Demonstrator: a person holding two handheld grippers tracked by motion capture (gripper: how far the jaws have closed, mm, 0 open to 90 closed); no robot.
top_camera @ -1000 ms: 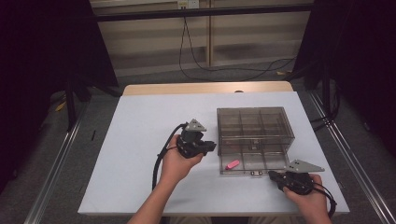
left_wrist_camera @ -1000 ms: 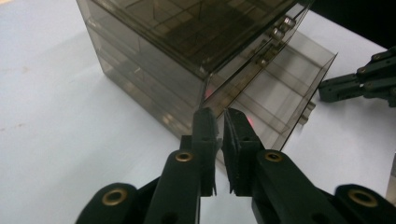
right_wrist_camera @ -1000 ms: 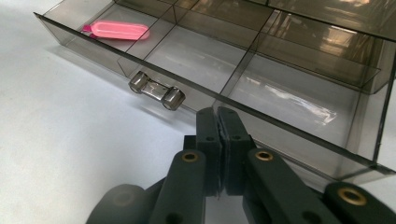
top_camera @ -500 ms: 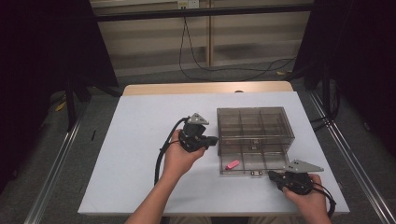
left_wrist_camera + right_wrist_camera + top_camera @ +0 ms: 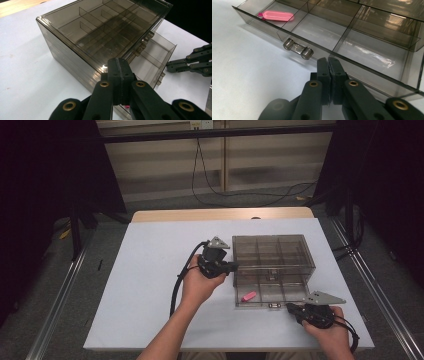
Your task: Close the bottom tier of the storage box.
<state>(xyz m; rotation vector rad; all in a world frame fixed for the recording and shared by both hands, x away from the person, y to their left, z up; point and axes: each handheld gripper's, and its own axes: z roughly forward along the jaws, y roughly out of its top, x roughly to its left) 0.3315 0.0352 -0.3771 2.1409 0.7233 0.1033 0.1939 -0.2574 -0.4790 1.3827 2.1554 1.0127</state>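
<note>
A smoky clear drawer cabinet stands on the white table. Its bottom drawer is pulled out toward me. A pink capsule-shaped piece lies in the drawer's left compartment, also in the right gripper view. My left gripper is shut and empty, its tips at the cabinet's near left corner. The shut jaws point at that corner. My right gripper is shut and empty, tips just in front of the drawer's front wall, right of its small clear handle.
A wooden table edge runs behind the white top. Cables trail on the floor beyond it. Metal rails flank the table on both sides. In the left gripper view, the right gripper's black linkage lies past the open drawer.
My left gripper has edged slightly away from me and toward the cabinet's corner. The right hand and the drawer have stayed put.
</note>
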